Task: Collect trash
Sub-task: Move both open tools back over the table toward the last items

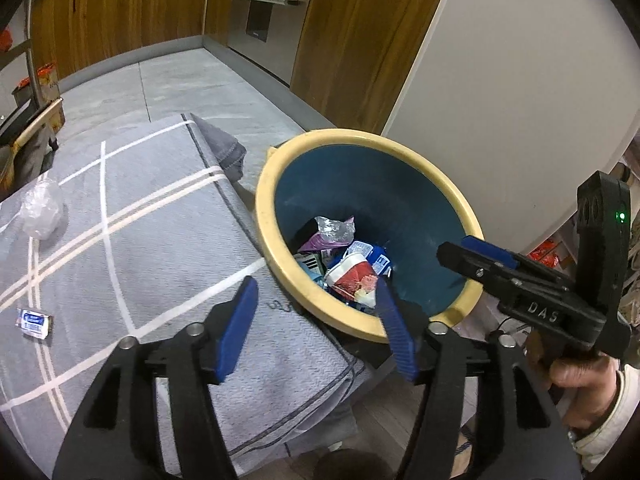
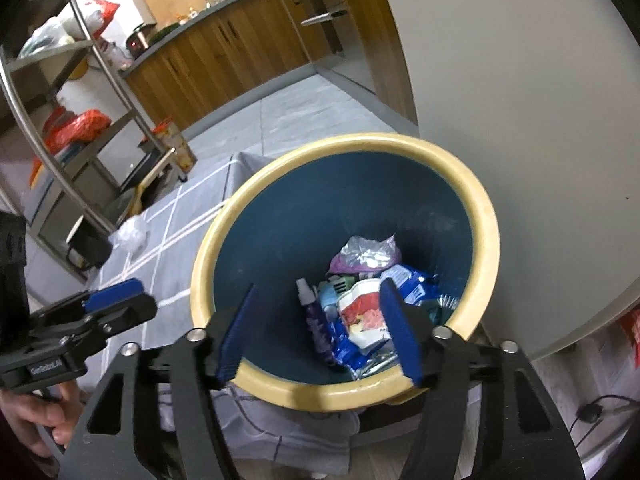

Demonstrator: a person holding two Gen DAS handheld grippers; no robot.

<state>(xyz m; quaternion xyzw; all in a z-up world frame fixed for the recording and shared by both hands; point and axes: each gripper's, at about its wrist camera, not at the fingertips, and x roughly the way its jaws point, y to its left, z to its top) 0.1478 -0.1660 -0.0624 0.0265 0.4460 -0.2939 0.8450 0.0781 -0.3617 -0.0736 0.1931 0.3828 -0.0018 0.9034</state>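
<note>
Standing beside the cloth-covered table (image 1: 132,216), the bin (image 2: 486,216) holds wrappers and a red-white cup (image 2: 362,312). Left gripper (image 1: 316,300) and right gripper (image 2: 316,312) hang over it, jaws apart, empty. Clear bag (image 1: 42,208) and small packet (image 1: 34,320) lie on the table.

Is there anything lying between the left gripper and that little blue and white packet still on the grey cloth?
Nothing visible. The left gripper is open and empty, and only bare grey cloth lies between it and the packet.

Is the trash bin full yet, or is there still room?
Still room. The trash bin holds wrappers and a crushed cup only at the bottom; most of its blue inner wall shows bare above them.
</note>
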